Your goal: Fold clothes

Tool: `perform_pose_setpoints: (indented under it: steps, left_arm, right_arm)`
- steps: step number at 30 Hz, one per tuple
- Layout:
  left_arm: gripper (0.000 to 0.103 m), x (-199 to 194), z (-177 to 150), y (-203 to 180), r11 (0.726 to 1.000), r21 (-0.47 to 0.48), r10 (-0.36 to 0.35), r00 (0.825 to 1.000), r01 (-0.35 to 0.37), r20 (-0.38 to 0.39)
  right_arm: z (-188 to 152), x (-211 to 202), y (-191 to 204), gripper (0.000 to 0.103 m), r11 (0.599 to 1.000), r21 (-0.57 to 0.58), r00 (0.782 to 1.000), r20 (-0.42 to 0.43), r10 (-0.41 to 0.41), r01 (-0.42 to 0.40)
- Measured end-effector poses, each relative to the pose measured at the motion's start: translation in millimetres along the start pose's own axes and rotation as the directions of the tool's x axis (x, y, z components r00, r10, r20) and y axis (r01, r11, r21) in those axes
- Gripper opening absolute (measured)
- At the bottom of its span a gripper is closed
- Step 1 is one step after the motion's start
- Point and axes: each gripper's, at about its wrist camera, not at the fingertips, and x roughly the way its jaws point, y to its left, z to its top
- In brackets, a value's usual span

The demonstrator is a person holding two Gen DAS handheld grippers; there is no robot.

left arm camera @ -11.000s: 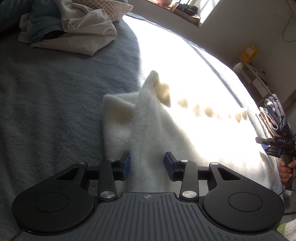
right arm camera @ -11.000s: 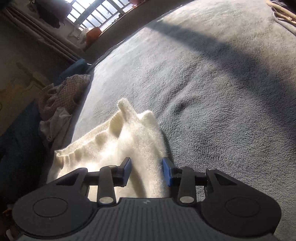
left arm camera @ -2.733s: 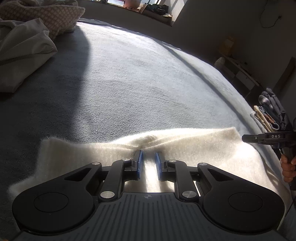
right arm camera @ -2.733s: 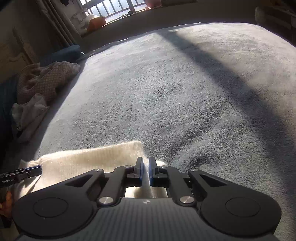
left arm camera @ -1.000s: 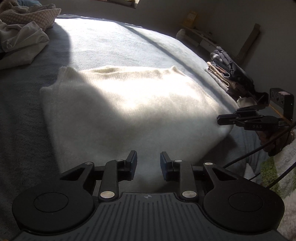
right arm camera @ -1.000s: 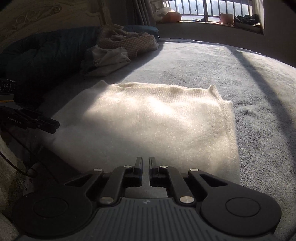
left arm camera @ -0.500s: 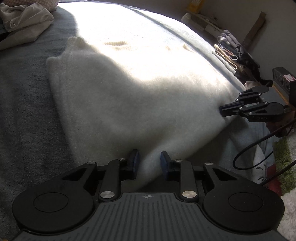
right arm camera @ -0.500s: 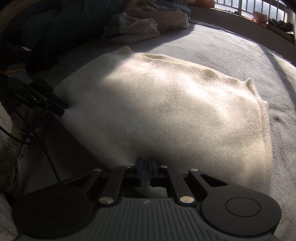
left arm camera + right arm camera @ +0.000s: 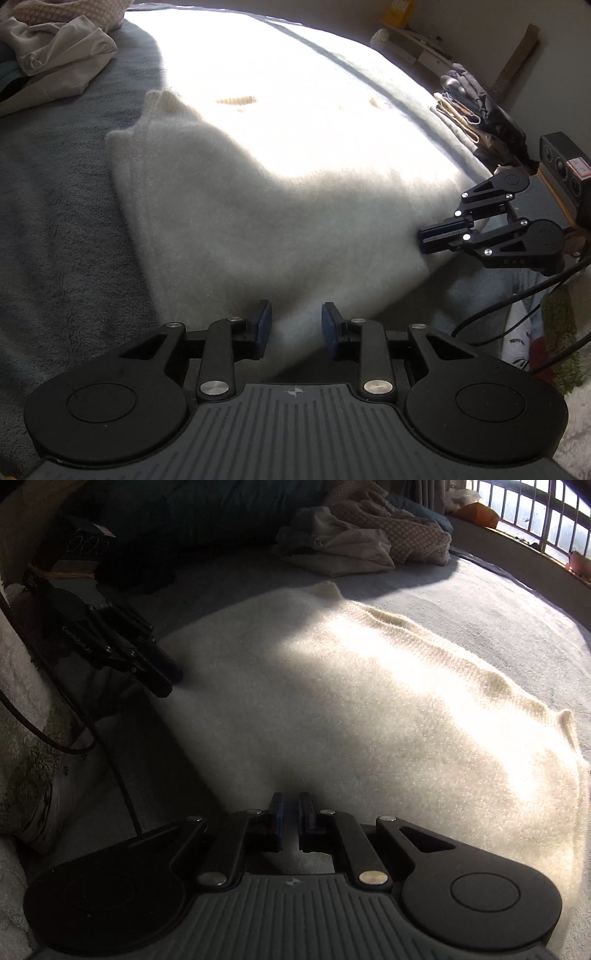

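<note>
The cream sweater (image 9: 258, 206) lies folded flat on the grey bed (image 9: 55, 229), its long axis running between the two tools. The right tool (image 9: 291, 821) pinches its near edge; the left tool (image 9: 295, 326) stands slightly apart astride the other corner. Crumpled clothes (image 9: 354, 542) sit well apart.

Grey fleece bed cover (image 9: 498, 602), sun band across it, near side in shadow. Barred window (image 9: 532, 513) at 1 o'clock in right view. Plain wall (image 9: 480, 22) at 1 o'clock, left view. Green rug (image 9: 561, 332) at 3 o'clock.
</note>
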Motion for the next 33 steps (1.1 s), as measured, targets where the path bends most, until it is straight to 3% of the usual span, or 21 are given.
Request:
perform_pose_setpoints:
  steps: [4,9,13,21,24,28,33]
  left_arm:
    - [0.03,-5,12,-6,0.998,0.01,-0.055,0.997,0.054,0.06]
    - [0.031,34,16,-30,0.992,0.085,-0.1,0.995,0.097,0.03]
    - [0.032,53,2,-40,0.982,0.183,-0.051,0.999,0.046,0.019]
    - [0.032,43,10,-39,0.988,0.138,-0.068,0.998,0.067,0.001]
    - [0.032,38,16,-39,0.99,0.098,-0.108,0.994,0.104,0.032]
    - [0.032,45,14,-35,0.994,0.105,-0.028,0.999,0.024,0.038]
    - [0.031,45,10,-29,0.996,0.09,-0.03,0.998,0.025,0.054]
  right_arm:
    - [6,-18,-8,0.005,0.997,0.07,0.996,0.089,-0.018,0.012]
    - [-3,8,-24,0.006,0.986,0.15,0.997,0.024,-0.075,0.07]
    - [-7,11,-27,0.006,0.981,0.178,0.996,0.02,-0.086,0.081]
    - [-11,9,-29,0.006,0.975,0.211,0.997,0.024,-0.077,0.07]
    - [-10,12,-31,0.006,0.973,0.222,0.997,0.027,-0.078,0.07]
    - [-11,11,-29,0.006,0.972,0.223,0.996,0.027,-0.083,0.075]
    - [-5,3,-34,0.007,0.962,0.267,0.997,0.033,-0.071,0.06]
